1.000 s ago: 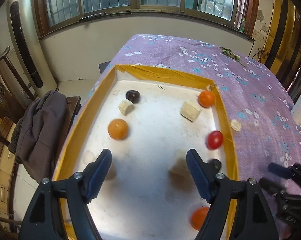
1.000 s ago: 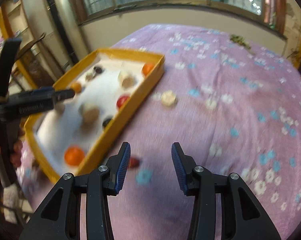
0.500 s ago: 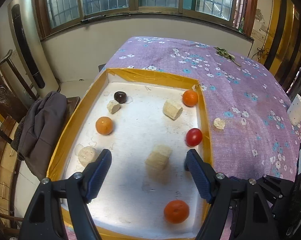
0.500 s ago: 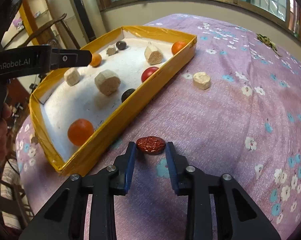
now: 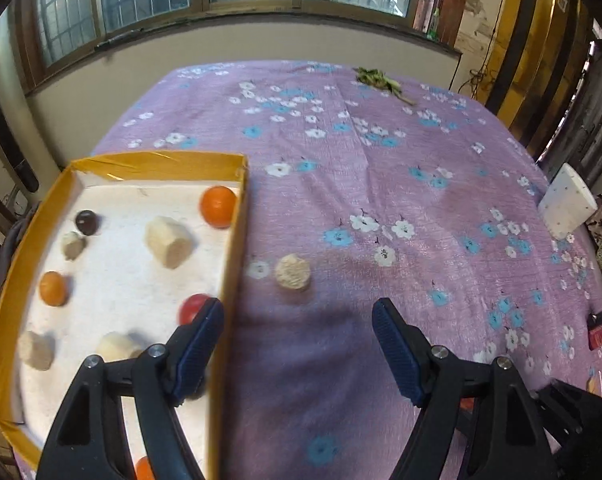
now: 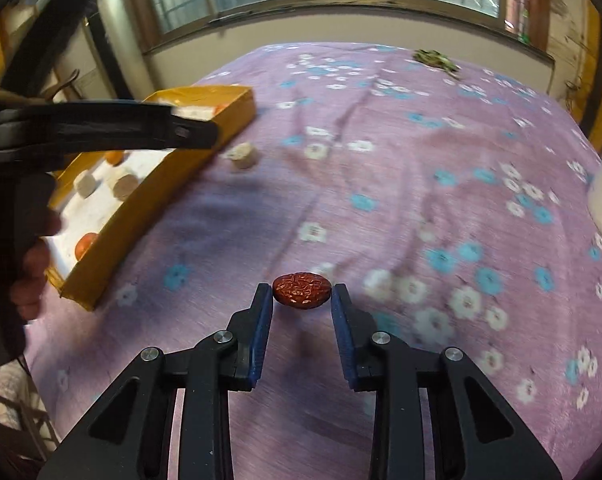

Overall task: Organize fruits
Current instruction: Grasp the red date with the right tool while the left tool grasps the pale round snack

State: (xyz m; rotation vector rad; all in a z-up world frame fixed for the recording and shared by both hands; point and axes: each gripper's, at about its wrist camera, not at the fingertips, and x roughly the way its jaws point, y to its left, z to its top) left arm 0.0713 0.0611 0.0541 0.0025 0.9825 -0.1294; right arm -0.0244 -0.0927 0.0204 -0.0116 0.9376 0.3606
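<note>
A yellow-walled tray with a white floor holds oranges, a red tomato, a dark fruit and several beige chunks. A beige chunk lies on the purple cloth just right of the tray. My left gripper is open and empty, above the tray's right wall and the cloth. My right gripper is shut on a wrinkled red date, held above the cloth. The tray lies to its left.
A purple flowered cloth covers the table. A white block lies at the right edge. Green leaves lie at the far side. The hand holding the left gripper reaches over the tray in the right wrist view.
My left gripper has swung right, from over the tray to over its right wall and the cloth. My right gripper closed on the red date and lifted it off the cloth.
</note>
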